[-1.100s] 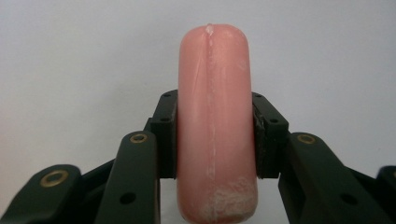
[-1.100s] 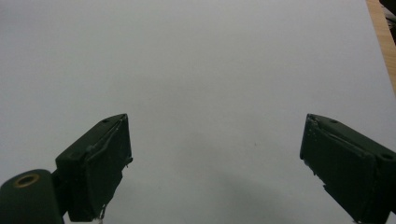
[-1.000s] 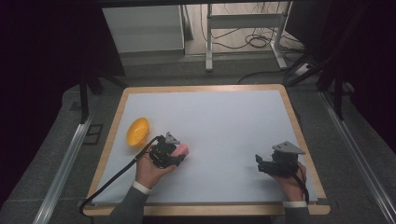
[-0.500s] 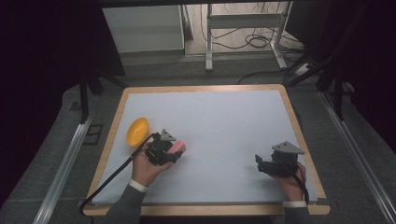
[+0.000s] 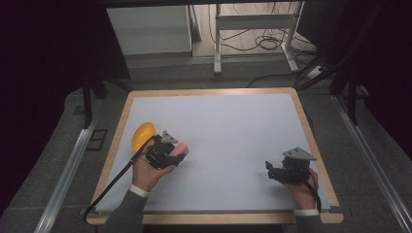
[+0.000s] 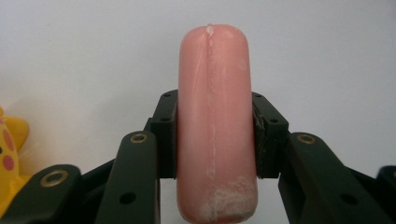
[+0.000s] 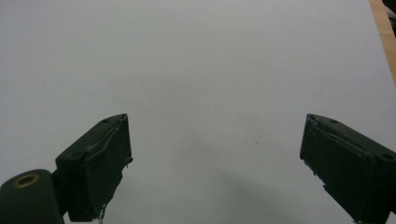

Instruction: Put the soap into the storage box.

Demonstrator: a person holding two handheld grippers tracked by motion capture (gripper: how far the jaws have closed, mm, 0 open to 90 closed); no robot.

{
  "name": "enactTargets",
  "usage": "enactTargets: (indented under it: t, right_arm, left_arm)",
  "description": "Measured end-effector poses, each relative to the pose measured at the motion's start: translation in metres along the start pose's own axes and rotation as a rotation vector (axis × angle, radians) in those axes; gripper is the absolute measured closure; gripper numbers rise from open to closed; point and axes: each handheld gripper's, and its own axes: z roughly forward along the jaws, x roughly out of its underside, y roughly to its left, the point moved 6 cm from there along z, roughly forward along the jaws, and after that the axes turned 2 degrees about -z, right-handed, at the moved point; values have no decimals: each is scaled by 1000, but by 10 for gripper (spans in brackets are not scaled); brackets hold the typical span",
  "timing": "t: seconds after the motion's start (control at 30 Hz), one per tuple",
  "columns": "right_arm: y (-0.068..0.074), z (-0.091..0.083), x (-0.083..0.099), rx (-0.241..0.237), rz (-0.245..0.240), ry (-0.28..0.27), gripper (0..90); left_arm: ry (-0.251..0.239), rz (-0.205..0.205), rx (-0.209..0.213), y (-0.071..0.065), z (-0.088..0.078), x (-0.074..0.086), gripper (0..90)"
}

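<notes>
A pink sausage-shaped toy (image 6: pixel 215 121) stands upright between the two black jaws of my left gripper (image 6: pixel 215 140), whose pads press on its sides. In the high view the left gripper (image 5: pixel 176 154) is at the table's left, with the pink toy (image 5: pixel 181 148) sticking out toward the middle. Just left of it lies a yellow rounded toy (image 5: pixel 143 134), whose red-spotted edge (image 6: pixel 11 149) appears beside the left jaw. My right gripper (image 5: pixel 270 171) rests near the front right, jaws wide apart with nothing between them (image 7: pixel 215 158).
The white mat (image 5: pixel 233 126) covers a wooden-rimmed table (image 5: pixel 302 116). A black cable (image 5: pixel 114 182) trails from the left gripper over the front left edge. Desk legs and cables stand on the floor beyond the far edge.
The left hand with the pink toy has shifted slightly left, toward the yellow toy. The right gripper has stayed where it was.
</notes>
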Motion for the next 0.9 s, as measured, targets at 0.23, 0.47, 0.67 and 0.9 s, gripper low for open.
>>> enactTargets:
  t: [0.23, 0.47, 0.67, 0.9]
  right_arm:
    - [1, 1, 0, -1, -3, 3, 86]
    - [1, 2, 1, -4, -6, 10, 86]
    - [3, 4, 3, -8, -13, 20, 84]
    - [-1, 2, 3, -3, -2, 14, 84]
  left_arm:
    - [-4, -10, -5, 4, -2, 0, 600]
    - [-1, -26, -10, 12, -3, 6, 600]
    - [-4, -36, -25, 18, -5, 7, 600]
    - [-21, -47, -29, 23, -11, 5, 600]
